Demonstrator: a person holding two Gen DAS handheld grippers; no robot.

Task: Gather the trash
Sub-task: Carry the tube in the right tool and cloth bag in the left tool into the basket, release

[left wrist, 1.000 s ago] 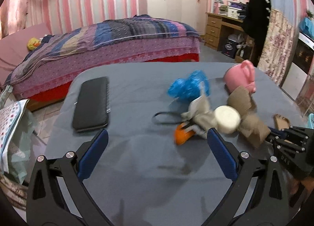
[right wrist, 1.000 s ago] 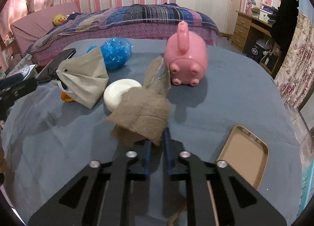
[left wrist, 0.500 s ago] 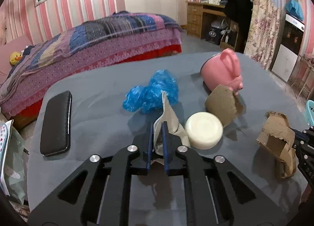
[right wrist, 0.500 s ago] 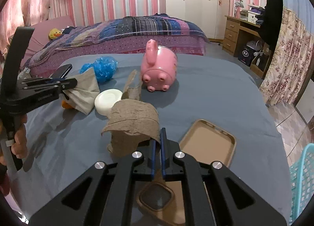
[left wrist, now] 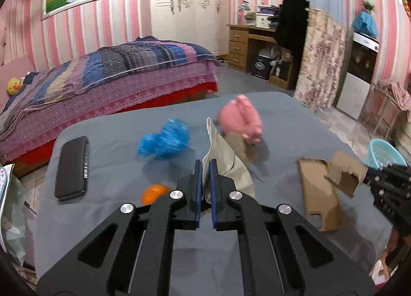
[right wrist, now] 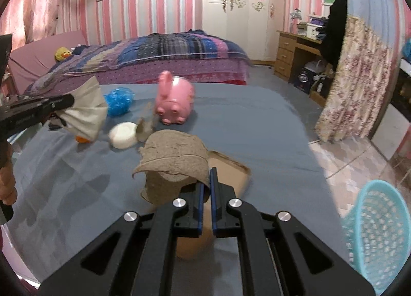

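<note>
— Jaws clamped on both sides: our left gripper (left wrist: 204, 167) pinches the pale crumpled paper (left wrist: 226, 165), which rises between the blue pads and fans out beyond their tips, lifted off the grey table (left wrist: 108, 157). The left jaws have just been closing, with that paper between them.

— And our right gripper (right wrist: 207, 178) is closed tight on the torn brown cardboard (right wrist: 174, 157), whose edge sits between the pads while the rest curls out to the left of them, above the table.

— We count two pieces held, one per gripper. On the table lie one blue plastic wad (left wrist: 164, 139), one small brown cardboard scrap (right wrist: 145, 126), one white round puck (right wrist: 122, 134), one pink pig figure (right wrist: 176, 102), one tan phone case (left wrist: 318, 193) and one black case (left wrist: 72, 167).

— One turquoise mesh basket (right wrist: 377, 229) stands on the floor, right of the table.
</note>
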